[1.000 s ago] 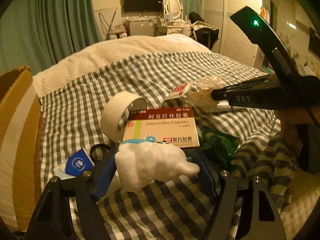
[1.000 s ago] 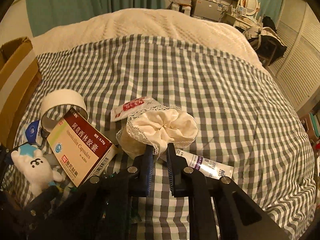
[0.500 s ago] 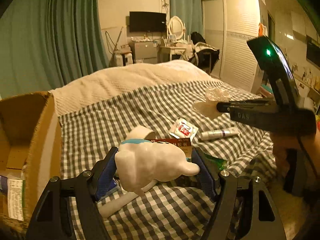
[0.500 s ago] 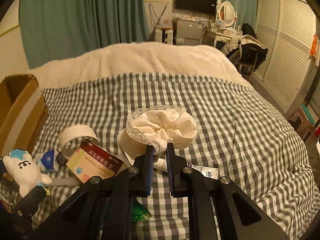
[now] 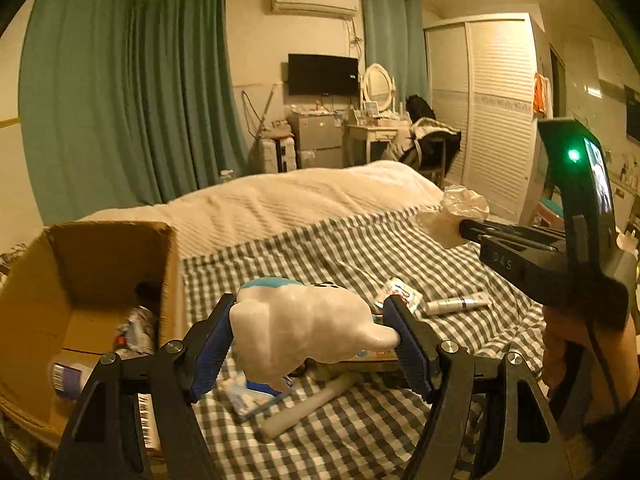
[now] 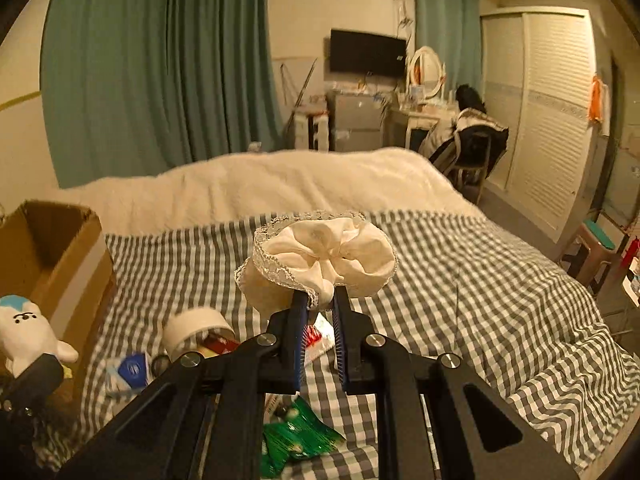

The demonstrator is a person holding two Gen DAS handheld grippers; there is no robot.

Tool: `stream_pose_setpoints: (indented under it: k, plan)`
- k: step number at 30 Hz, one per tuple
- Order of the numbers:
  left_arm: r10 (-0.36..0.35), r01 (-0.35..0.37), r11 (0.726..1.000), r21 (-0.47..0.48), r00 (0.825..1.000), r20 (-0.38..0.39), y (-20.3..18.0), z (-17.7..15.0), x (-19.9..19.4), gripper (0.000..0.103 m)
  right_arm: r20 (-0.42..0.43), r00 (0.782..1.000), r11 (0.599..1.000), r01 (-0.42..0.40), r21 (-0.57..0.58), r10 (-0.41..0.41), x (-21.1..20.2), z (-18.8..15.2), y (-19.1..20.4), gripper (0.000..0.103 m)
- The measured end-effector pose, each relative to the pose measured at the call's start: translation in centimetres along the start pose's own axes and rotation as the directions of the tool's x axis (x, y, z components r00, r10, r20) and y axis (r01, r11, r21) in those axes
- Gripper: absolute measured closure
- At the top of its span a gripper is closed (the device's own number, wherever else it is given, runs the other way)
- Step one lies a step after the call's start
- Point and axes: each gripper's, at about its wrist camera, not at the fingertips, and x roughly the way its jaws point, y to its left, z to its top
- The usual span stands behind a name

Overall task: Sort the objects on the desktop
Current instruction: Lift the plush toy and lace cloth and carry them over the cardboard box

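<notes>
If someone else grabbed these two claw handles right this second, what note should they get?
Left gripper: shut on the white plush toy, held in the air beside the cardboard box.
Right gripper: shut on the cream lace scrunchie, lifted above the checked bedspread.
Done: a few items already lie in the box.
Left: drop off both held things, then clear the tape roll, medicine box, red sachet, tube, green packet and blue packet.
</notes>
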Motion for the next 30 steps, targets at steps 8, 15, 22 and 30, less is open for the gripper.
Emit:
stream_pose_setpoints:
  k: [8, 15, 22, 30]
  plan:
    - [0.065, -0.064, 0.998, -0.026, 0.997, 0.052, 2.1, 1.4, -2.7, 0.027, 0.074, 0.996, 0.999, -0.048, 0.013, 0.047, -2.7, 1.3, 1.5, 0.092]
    - [0.122, -0.117, 0.992, -0.05, 0.989, 0.089, 4.2, 2.6, -5.5, 0.027, 0.118, 0.985, 0.992, -0.124, -0.008, 0.124, -4.9, 2.6, 3.9, 0.092]
    - [0.181, -0.174, 0.982, -0.07, 0.977, 0.111, 6.2, 3.6, -8.2, 0.027, 0.176, 0.963, 0.979, -0.204, -0.018, 0.204, -7.7, 4.0, 6.0, 0.092]
    - [0.224, -0.211, 0.972, -0.105, 0.965, 0.134, 8.7, 4.4, -9.9, 0.027, 0.213, 0.936, 0.96, -0.279, -0.028, 0.279, -10.0, 5.4, 8.5, 0.092]
